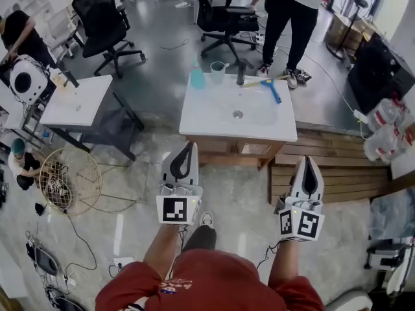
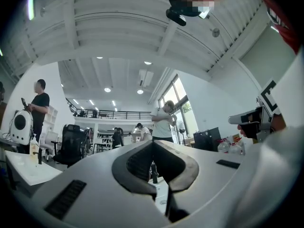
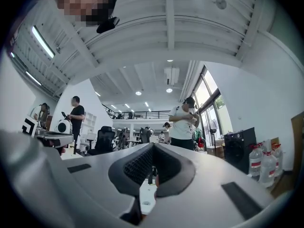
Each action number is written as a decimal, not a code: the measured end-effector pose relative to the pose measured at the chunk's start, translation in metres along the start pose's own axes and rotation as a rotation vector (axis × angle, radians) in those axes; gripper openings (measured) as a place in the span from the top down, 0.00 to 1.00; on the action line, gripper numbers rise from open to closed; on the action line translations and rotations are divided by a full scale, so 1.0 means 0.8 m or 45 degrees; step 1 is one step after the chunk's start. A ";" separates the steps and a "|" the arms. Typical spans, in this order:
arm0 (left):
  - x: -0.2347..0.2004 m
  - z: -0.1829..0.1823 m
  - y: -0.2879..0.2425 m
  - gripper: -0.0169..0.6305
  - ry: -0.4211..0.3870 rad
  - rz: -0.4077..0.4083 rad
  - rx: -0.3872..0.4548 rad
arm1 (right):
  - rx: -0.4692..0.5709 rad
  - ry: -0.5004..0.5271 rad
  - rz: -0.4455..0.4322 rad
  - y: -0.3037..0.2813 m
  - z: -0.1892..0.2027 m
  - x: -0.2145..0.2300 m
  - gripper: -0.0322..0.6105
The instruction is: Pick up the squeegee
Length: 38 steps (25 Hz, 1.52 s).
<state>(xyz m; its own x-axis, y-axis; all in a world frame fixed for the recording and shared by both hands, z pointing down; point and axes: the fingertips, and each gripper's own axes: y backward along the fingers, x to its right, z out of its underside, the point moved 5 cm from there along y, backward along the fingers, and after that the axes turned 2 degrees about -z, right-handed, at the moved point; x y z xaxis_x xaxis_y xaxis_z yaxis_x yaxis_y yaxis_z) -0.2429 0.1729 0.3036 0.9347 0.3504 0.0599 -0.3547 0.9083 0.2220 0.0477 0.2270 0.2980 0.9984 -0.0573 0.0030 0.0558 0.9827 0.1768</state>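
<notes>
The squeegee [image 1: 273, 92], with a blue handle and a pale crossbar head, lies at the back right of a white sink top [image 1: 201, 118] on a wooden cabinet. Beside it stand a blue bottle [image 1: 197, 78], a clear cup [image 1: 218, 72] and a black faucet [image 1: 240, 74]. My left gripper [image 1: 190, 146] hangs short of the cabinet's front edge, jaws shut and holding nothing. My right gripper [image 1: 308, 160] is further right, over the wooden boards, also shut and empty. Both gripper views look level across the room past shut jaw tips [image 2: 153, 142] [image 3: 153, 146]; the squeegee does not show there.
A second white sink table [image 1: 78, 102] and a wire basket [image 1: 68, 180] stand to the left. Wooden boards [image 1: 331, 173] lie right of the cabinet, with water bottles [image 1: 382, 128] beyond. Office chairs [image 1: 104, 18] [image 1: 224, 15] and a standing person [image 1: 292, 18] are behind the sink.
</notes>
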 end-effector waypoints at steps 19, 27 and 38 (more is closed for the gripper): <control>-0.200 0.050 -0.184 0.95 0.040 -0.024 0.017 | -0.035 0.087 -0.008 -0.251 0.030 -0.109 0.94; -0.178 0.074 -0.254 0.95 0.034 0.040 0.022 | -0.030 0.106 0.063 -0.292 0.052 -0.062 0.94; -0.063 0.095 -0.430 0.95 -0.002 0.118 0.016 | -0.007 0.053 0.107 -0.396 0.075 0.106 0.94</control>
<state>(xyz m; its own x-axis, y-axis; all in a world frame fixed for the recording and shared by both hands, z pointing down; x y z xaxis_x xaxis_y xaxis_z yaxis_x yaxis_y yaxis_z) -0.1666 -0.1745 0.2985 0.8979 0.4325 0.0819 -0.4393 0.8690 0.2279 0.1139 -0.0997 0.3009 0.9992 0.0326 -0.0232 -0.0282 0.9846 0.1724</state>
